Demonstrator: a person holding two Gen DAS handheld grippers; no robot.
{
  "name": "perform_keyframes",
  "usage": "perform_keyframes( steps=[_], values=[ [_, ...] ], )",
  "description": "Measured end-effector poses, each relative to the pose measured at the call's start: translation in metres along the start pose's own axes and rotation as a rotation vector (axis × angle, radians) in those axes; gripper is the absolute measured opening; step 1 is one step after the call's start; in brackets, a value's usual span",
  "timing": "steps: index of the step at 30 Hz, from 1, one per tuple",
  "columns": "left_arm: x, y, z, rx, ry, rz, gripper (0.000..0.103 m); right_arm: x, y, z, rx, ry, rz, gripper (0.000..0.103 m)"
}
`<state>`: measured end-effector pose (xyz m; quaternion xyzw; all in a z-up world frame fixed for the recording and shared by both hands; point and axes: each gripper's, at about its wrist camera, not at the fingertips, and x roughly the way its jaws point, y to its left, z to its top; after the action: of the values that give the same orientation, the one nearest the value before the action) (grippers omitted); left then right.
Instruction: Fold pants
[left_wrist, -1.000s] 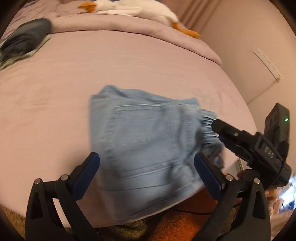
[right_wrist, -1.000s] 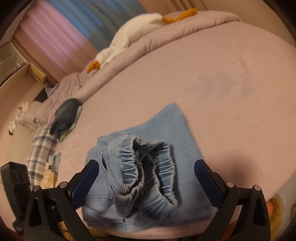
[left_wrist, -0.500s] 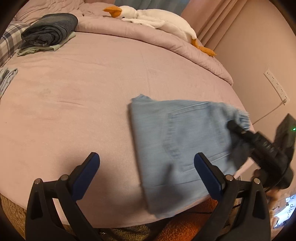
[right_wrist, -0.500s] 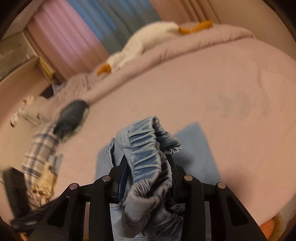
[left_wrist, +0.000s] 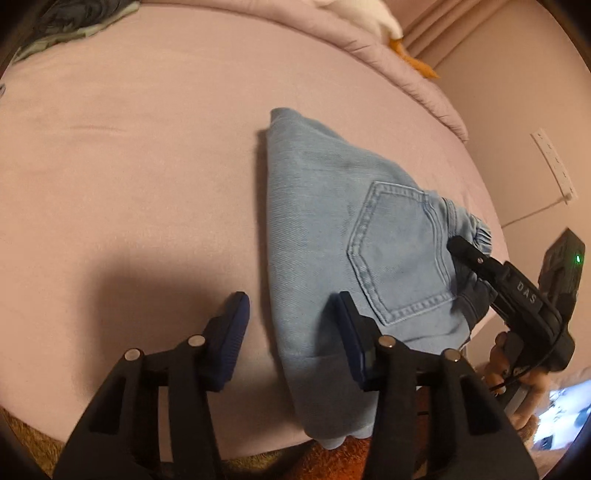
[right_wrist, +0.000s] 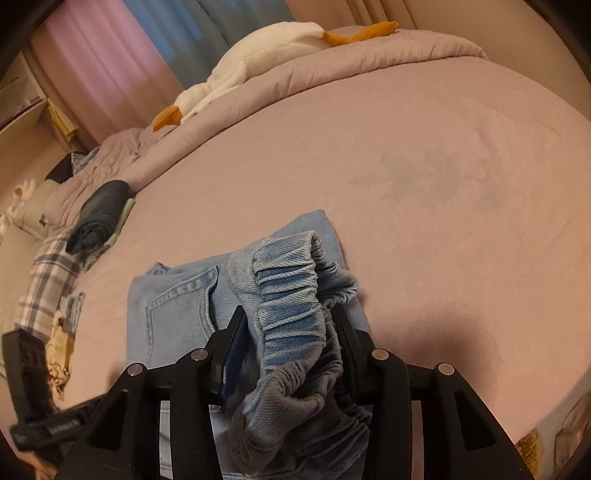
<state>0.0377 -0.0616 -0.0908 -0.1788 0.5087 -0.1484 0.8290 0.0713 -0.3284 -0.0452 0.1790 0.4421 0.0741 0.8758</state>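
Note:
Light blue denim pants (left_wrist: 325, 229) lie folded on the pink bed (left_wrist: 129, 184), back pocket up, near the bed's front edge. My left gripper (left_wrist: 291, 321) hangs low over the pants' near left fold. Its jaws are closing, with the fold edge between them. One pad (left_wrist: 349, 332) is over the denim and the other (left_wrist: 236, 325) is over the sheet, neither gripping. My right gripper (right_wrist: 288, 332) is clamped on the bunched elastic waistband (right_wrist: 288, 295), and its jaws are opening by a hair. From the left wrist view the right gripper (left_wrist: 461, 251) reaches in at the waistband end.
A white plush goose (right_wrist: 258, 62) lies along the rolled duvet at the back. Folded dark clothes (right_wrist: 99, 218) and a plaid cloth (right_wrist: 48, 280) sit at the far left. An orange rug (left_wrist: 332, 458) shows below the bed edge, and a power strip (left_wrist: 554, 166) hangs on the wall.
My left gripper came down toward the pants' near fold and its jaws narrowed from wide open. My right gripper shut on the waistband and still holds it.

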Motion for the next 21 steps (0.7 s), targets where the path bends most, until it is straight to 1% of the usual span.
perform_keyframes(
  steps=[3, 7, 10, 11, 13, 14, 16, 17, 18, 19, 20, 21],
  values=[
    [-0.002, -0.003, -0.008, 0.042, 0.016, -0.008, 0.047, 0.000, -0.002, -0.002, 0.015, 0.000, 0.004, 0.048],
    [-0.008, 0.000, -0.019, 0.036, 0.020, -0.039, 0.047, -0.002, -0.011, -0.005, 0.052, 0.004, 0.024, 0.050],
    [-0.012, 0.001, -0.026, 0.048, 0.018, -0.038, 0.048, -0.004, -0.009, -0.005, 0.047, 0.002, 0.013, 0.050],
    [-0.013, 0.000, -0.028, 0.055, 0.021, -0.036, 0.050, -0.005, -0.009, -0.006, 0.043, 0.001, 0.005, 0.051],
    [-0.012, -0.003, -0.034, 0.092, 0.036, -0.030, 0.052, -0.007, -0.008, -0.007, 0.038, -0.003, -0.010, 0.051],
    [-0.013, -0.004, -0.036, 0.107, 0.028, -0.023, 0.052, -0.007, -0.008, -0.007, 0.035, -0.004, -0.017, 0.051],
    [-0.015, -0.002, -0.035, 0.093, 0.026, -0.026, 0.053, -0.009, -0.006, -0.008, 0.029, -0.006, -0.028, 0.051],
    [-0.017, -0.002, -0.033, 0.086, 0.033, -0.024, 0.055, -0.010, -0.005, -0.008, 0.027, -0.005, -0.035, 0.053],
    [-0.020, -0.001, -0.030, 0.080, 0.039, -0.019, 0.058, -0.013, -0.003, -0.008, 0.024, -0.003, -0.045, 0.058],
    [-0.024, -0.002, -0.027, 0.080, 0.030, -0.019, 0.065, -0.017, -0.001, -0.009, 0.015, 0.001, -0.065, 0.062],
    [-0.028, -0.003, -0.025, 0.084, 0.014, -0.025, 0.077, -0.022, 0.000, -0.010, 0.002, -0.003, -0.088, 0.068],
    [-0.033, -0.004, -0.020, 0.093, -0.016, -0.035, 0.084, -0.027, 0.000, -0.011, -0.009, -0.016, -0.102, 0.072]
  ],
)
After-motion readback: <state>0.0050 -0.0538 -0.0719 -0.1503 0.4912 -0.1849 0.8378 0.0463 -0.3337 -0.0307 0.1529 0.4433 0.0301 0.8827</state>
